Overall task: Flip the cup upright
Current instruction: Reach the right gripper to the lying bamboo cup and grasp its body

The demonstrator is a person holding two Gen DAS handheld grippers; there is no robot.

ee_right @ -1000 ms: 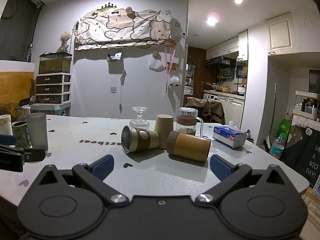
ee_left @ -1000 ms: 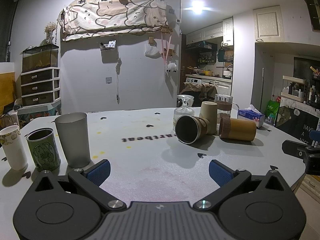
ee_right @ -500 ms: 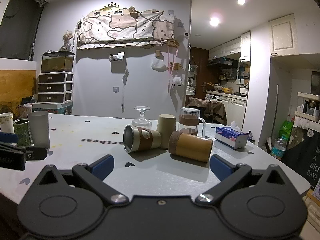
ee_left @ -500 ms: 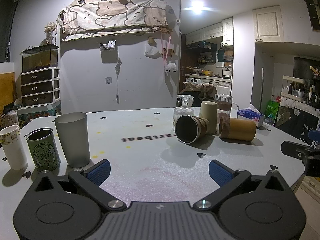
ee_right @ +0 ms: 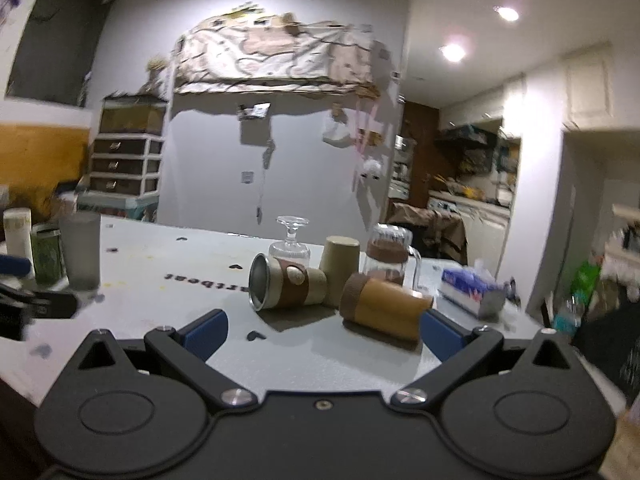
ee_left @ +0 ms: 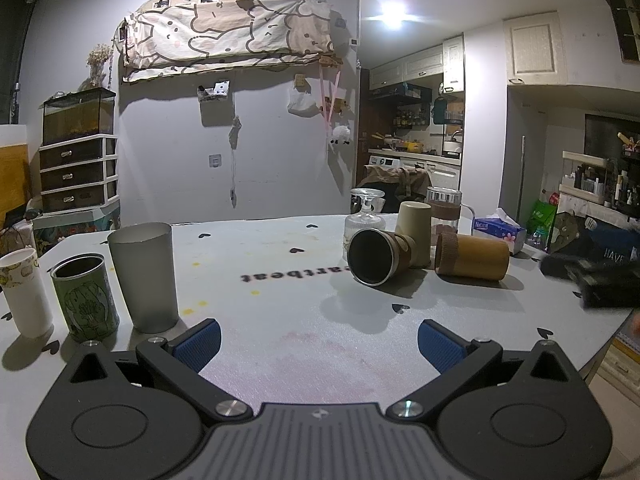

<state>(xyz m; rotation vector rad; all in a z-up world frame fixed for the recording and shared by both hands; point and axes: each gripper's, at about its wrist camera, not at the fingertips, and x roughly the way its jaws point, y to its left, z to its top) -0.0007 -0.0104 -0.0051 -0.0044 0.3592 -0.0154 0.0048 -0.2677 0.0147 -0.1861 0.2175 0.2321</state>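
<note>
Near the table's [ee_right: 360, 364] right edge, both cups [ee_right: 382, 310] lie toppled; both grippers [ee_right: 322, 338] [ee_left: 318, 340] gape, holding nothing.

Grey wall [ee_left: 168, 128], drawer unit [ee_left: 78, 174], ceiling lights [ee_left: 394, 10], kitchen cabinets [ee_left: 534, 48].

Tissue box [ee_left: 499, 229] at far right of tabletop [ee_left: 280, 264]; drawer unit [ee_left: 78, 173] against wall, tank [ee_left: 78, 114] atop; patterned cloth [ee_left: 228, 34] hung high on wall.
</note>
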